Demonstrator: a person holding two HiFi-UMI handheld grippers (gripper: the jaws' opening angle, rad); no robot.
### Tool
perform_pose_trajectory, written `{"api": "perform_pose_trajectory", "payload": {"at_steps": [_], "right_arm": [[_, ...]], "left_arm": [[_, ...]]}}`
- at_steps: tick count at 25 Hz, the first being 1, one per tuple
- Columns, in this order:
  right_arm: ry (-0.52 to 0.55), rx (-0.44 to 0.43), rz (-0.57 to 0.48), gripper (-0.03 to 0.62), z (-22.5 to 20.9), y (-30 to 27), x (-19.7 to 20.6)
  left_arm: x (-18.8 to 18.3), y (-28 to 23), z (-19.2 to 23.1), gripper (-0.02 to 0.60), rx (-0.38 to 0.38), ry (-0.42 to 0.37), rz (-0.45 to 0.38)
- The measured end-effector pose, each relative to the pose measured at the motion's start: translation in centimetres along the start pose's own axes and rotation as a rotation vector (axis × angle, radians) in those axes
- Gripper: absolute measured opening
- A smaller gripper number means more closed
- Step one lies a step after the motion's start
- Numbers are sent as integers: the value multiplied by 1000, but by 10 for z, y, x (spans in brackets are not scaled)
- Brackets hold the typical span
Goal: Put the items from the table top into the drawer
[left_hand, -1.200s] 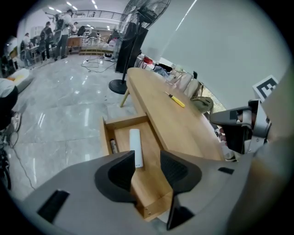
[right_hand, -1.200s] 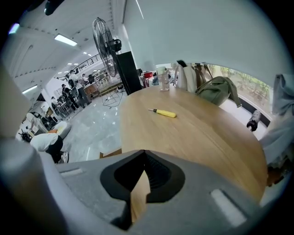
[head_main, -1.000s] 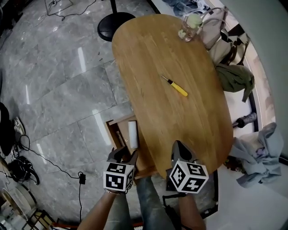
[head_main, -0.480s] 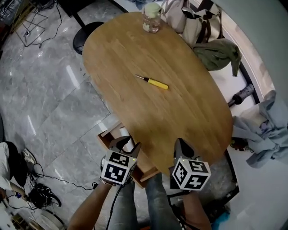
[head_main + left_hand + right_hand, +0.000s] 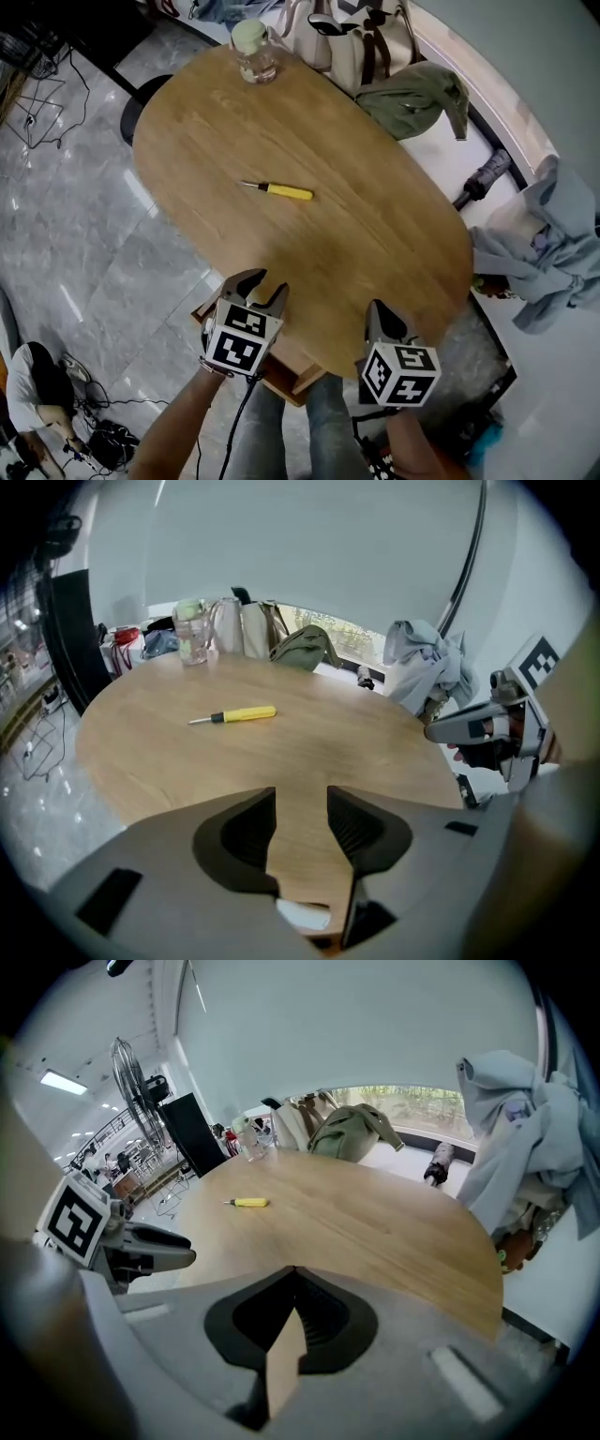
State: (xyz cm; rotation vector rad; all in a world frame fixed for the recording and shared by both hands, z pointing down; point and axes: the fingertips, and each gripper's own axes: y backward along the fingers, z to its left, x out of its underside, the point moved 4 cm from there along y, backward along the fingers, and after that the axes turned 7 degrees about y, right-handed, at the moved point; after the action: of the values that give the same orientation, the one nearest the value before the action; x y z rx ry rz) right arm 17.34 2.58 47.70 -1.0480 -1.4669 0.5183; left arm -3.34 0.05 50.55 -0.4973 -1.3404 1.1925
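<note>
While the left gripper's point(image 5: 262, 285) jaws stand spread and empty and the right gripper's point(image 5: 379, 309) are pressed together, the yellow screwdriver point(image 5: 277, 190) lies on the desk point(image 5: 384, 234), well ahead of both.

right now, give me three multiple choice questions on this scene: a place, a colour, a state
1. Where does the yellow-handled screwdriver lie?
A) around the middle of the oval wooden table
B) at its near edge
C) hanging off its far end

2. What colour is the lid of the clear glass jar?
A) red
B) pale green
C) black

3. How do the jaws of the right tool stand?
A) wide apart
B) shut, empty
C) clamped on the screwdriver

Answers: 1 A, bare wood lies all round it; 2 B, the head view shows it from above; 3 B, the right gripper view shows the tips meeting.
</note>
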Motion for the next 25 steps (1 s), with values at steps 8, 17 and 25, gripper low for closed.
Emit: {"api": "perform_pose_trajectory", "payload": {"at_steps": [8,17,25], "right_arm": [[-96,62,2,5,-19,2,3],[-180,116,1,5,-24,-1,5],[-202,134,8,5,-24,-6,5]], "left_arm": [[-65,-27,12,170,18,-200,20],[-104,-62,28,172,12,-444,86],[-130,-88,49,172,-21,-664,138]]}}
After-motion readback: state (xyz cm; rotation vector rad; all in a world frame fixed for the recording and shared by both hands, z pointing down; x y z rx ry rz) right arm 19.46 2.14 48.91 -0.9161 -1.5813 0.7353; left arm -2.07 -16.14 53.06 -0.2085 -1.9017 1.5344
